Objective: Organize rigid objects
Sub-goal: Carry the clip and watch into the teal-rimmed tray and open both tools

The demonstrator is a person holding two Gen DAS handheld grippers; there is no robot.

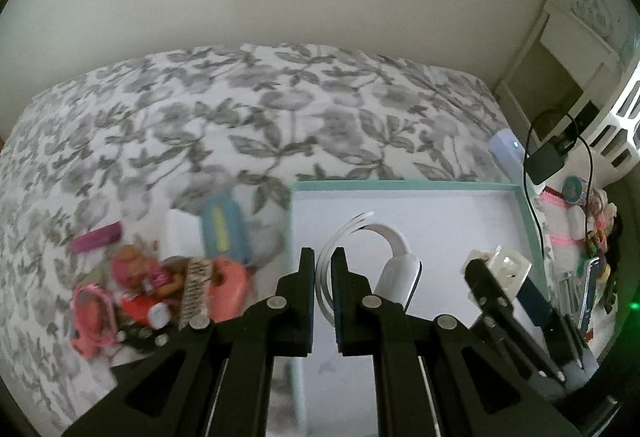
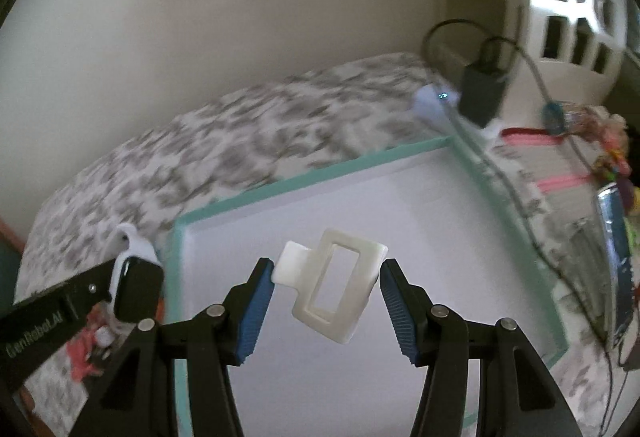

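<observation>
The right claw (image 2: 327, 291) is hanging over the near part of the tray (image 2: 280, 186), and its blue fingers (image 2: 256, 311) are standing wide apart. A white hair clip (image 2: 335, 287) is sitting in the gap between them. The clip is tilted, and I cannot tell if it is resting on the tray floor or just above it. It looks like the clip is being let go here, so the good way is to keep the fingers wide and lift straight up. That way a finger is not catching the clip and dragging it.

The left claw (image 1: 322, 291) is squeezing a white watch band (image 1: 325, 269) near the tray's left edge. The watch (image 1: 398, 277) is hanging from that thin band, and the right view is showing it just outside the left edge. So the left claw should be moving further in over the tray floor and going low before it opens. A thin band can slip, so slow is better.

To the left, on the bed (image 1: 240, 109), a pile of toys (image 1: 160, 285) is waiting. It is blurry. I am seeing pink and red things and a white box (image 1: 182, 237). Past the tray's far right corner, a black plug (image 2: 482, 93) and its wire are lying close by. The claws should stay away from that wire.
</observation>
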